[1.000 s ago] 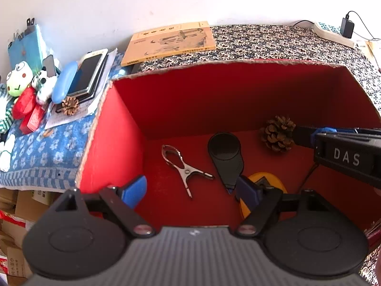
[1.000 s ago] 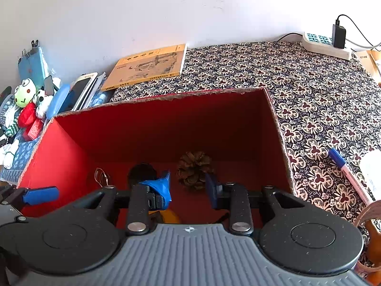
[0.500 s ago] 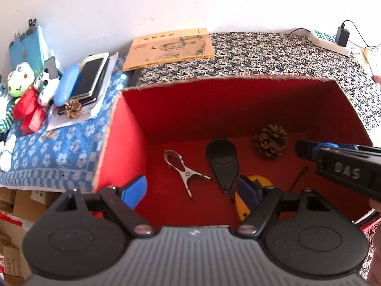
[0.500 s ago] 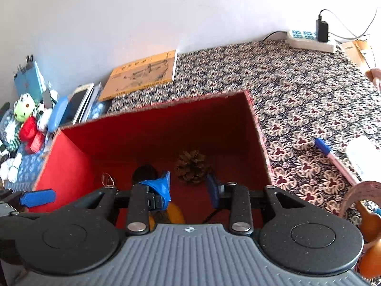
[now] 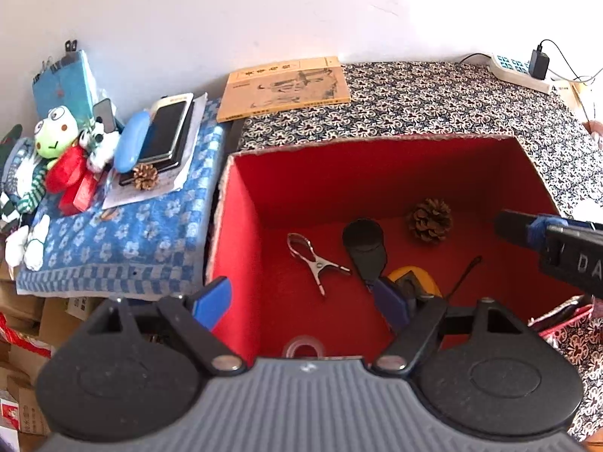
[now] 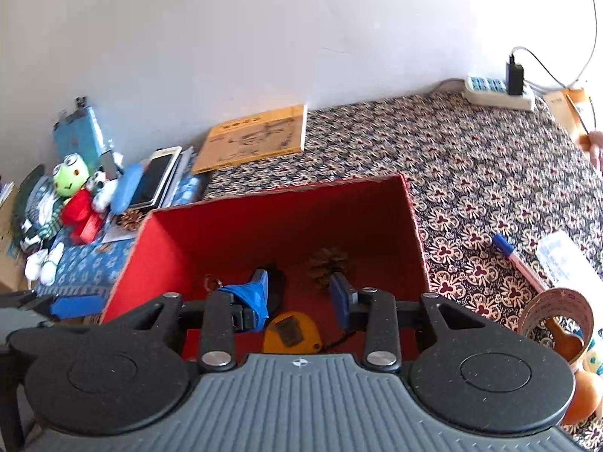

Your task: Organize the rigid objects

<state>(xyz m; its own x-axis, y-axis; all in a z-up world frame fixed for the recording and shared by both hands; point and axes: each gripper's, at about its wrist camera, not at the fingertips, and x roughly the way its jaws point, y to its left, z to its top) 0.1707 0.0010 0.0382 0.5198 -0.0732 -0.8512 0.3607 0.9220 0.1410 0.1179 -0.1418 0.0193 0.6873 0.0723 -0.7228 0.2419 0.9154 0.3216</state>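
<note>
Pinecone (image 5: 430,220), brown with spread scales, sits on the floor of the red box (image 5: 241,233) right of centre, beside a black case (image 5: 365,250), metal clip (image 5: 314,260) and yellow tape measure (image 6: 291,331). Left gripper (image 5: 301,303) and right gripper (image 6: 299,295) both gape wide, holding nothing.
</note>
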